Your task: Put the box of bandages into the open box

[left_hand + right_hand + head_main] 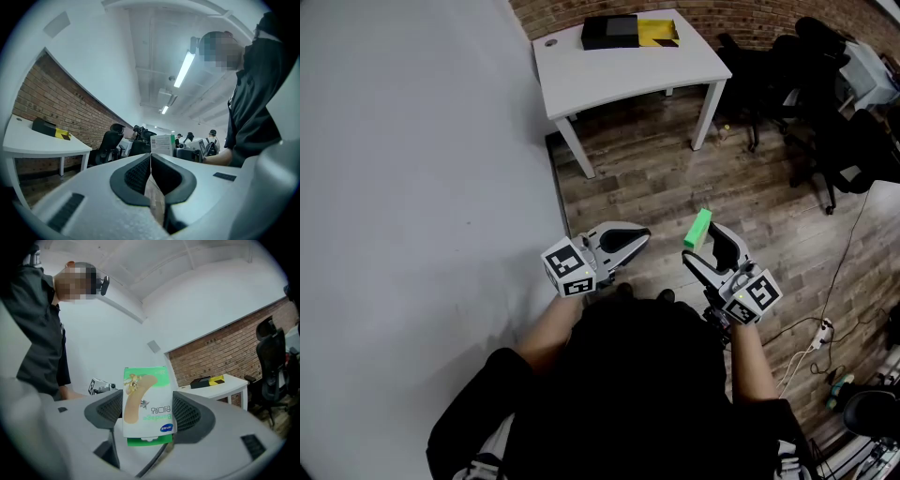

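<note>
Gripping box of bandages [146, 399]: right gripper [701, 244]; left gripper [637, 239] closed, empty. Risk: carry jolts drop it short of open box [657, 34].

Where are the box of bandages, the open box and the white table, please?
box of bandages [146, 401]: right gripper view, its printed front face.
open box [609, 33]: head view, its black half.
white table [623, 80]: head view, bare tabletop.

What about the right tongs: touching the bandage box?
Touching. The right gripper view shows the bandage box clamped in the right tongs, both sides against it, no gap.
</note>
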A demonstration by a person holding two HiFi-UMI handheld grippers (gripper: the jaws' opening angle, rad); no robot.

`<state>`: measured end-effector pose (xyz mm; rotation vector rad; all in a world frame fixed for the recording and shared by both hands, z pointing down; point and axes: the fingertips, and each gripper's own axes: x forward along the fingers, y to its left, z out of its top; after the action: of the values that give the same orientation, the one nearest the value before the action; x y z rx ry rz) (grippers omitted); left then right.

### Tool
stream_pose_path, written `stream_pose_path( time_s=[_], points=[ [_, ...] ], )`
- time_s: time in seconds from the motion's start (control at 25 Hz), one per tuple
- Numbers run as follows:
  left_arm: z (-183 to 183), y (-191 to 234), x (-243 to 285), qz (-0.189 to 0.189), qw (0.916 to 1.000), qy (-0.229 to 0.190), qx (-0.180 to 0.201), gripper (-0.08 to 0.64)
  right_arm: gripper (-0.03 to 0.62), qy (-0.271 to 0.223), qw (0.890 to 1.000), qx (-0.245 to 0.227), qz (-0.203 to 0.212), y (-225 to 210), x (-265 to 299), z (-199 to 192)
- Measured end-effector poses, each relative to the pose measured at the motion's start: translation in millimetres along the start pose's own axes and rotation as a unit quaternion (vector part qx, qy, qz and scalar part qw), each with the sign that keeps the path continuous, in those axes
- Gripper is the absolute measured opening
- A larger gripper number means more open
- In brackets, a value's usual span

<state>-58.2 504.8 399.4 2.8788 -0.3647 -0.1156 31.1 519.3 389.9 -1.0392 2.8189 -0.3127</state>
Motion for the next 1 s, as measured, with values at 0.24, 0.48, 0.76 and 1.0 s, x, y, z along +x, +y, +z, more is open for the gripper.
stream_pose_path(
  time_s=[0.24,0.48,0.76,1.0],
  points=[
    [3,-6,10,-0.001,1.0,-0.007,-0.001,0.017,0.333,-0.01,1.0,0.006,-0.006,-5,-16,4],
    [5,-10,26,-0.003,0.9999,-0.011,0.005,0.017,0.333,-0.015,1.0,0.005,-0.004,-12,-30,6],
    [-2,-20,47,0.007,0.9999,-0.008,0.001,0.017,0.333,-0.016,1.0,0.013,0.003,-28,-54,5],
    [-13,-31,54,0.027,0.9996,-0.001,-0.009,0.017,0.333,-0.014,0.999,0.028,0.017,-38,-69,0]
  ],
)
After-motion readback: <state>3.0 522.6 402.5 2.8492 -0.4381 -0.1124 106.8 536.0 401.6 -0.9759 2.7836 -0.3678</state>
